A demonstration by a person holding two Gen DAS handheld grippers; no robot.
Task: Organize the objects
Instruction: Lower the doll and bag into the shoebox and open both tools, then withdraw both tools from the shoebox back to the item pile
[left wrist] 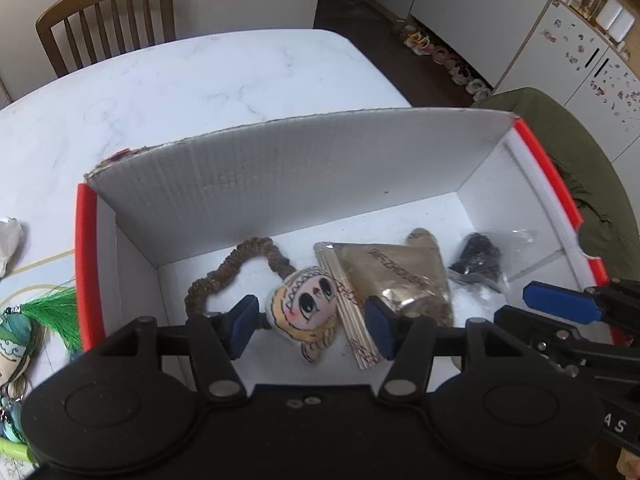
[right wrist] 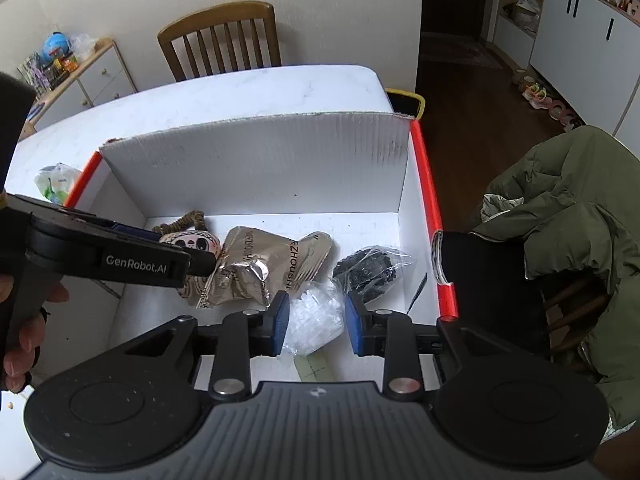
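Five items already lie in the red-edged cardboard box [left wrist: 86,248]: doll-face charm [left wrist: 306,312], scrunchie [left wrist: 228,272], foil pouch [right wrist: 244,268], two bags. We find both the left gripper [left wrist: 312,326] and right gripper [right wrist: 316,324] apart, empty. Green tassel charm [left wrist: 24,328] remains outside on the table.

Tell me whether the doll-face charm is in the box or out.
In. The doll-face charm lies on the box floor beside the brown scrunchie.
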